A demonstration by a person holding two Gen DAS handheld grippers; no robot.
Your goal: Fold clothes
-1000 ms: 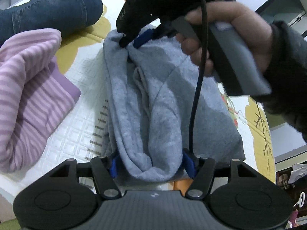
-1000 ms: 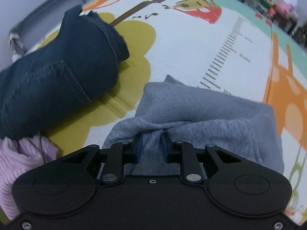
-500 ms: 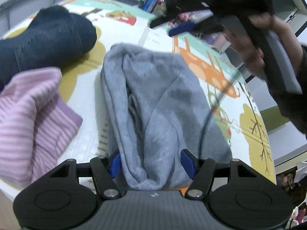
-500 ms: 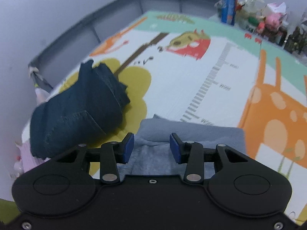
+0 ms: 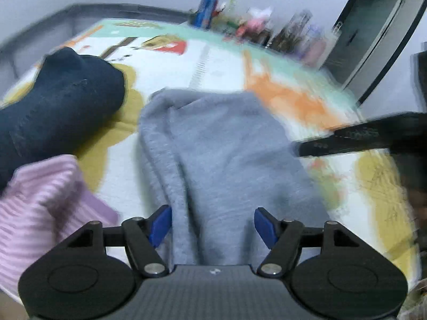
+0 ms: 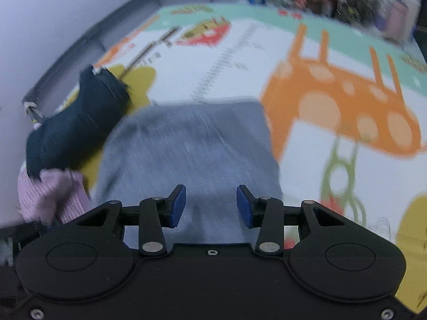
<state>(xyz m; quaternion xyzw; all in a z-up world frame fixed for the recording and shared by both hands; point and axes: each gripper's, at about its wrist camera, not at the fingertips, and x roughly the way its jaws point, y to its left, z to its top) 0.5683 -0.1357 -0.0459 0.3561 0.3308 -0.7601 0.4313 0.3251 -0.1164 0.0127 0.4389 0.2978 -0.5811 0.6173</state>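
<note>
The right gripper (image 6: 210,204) has let go of the grey garment (image 6: 192,146) and lifted away; its jaws have just been opening. The left gripper (image 5: 212,225) has spread wider and risen off the cloth

A folded grey garment (image 5: 224,154) is seen lying on a cartoon-printed play mat (image 5: 221,61), with the left gripper (image 5: 212,222) held above its near end; its jaws have just been opening, and the blue pads (image 5: 160,224) stand apart, clear of the cloth. A dark denim bundle (image 5: 58,109) and a pink striped garment (image 5: 45,202) are seen to the left. The right gripper (image 5: 355,138) is seen blurred at the right edge.
</note>
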